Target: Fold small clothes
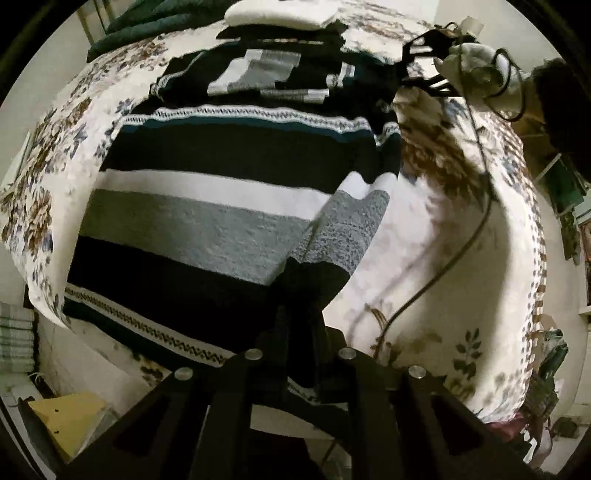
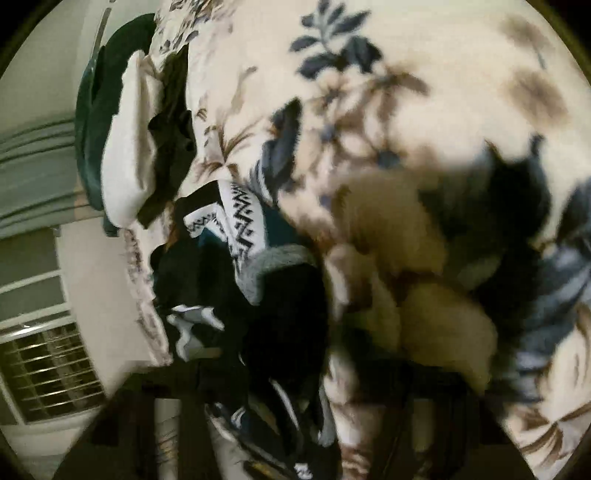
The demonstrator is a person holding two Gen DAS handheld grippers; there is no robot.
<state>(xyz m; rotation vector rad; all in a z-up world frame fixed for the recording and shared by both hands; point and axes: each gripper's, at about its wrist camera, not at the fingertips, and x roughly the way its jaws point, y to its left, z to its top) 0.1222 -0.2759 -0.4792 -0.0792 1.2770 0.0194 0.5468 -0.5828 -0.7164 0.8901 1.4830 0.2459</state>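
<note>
A knit sweater (image 1: 221, 192) with black, white, grey and teal stripes lies spread on a floral blanket (image 1: 443, 295). My left gripper (image 1: 299, 317) is shut on the sweater's near right part, and a grey and black flap hangs up from it. The right gripper (image 1: 424, 62), held by a gloved hand (image 1: 469, 62), sits at the sweater's far right corner. The right wrist view is blurred. There the right gripper (image 2: 288, 387) has bunched sweater fabric (image 2: 280, 295) between its fingers, with the zigzag hem (image 2: 240, 218) just beyond.
Folded white and dark clothes (image 1: 280, 14) are stacked at the far end of the bed, by a dark green cover (image 1: 147, 22). A black cable (image 1: 461, 240) trails over the blanket on the right. A yellow box (image 1: 66, 417) stands on the floor at the lower left.
</note>
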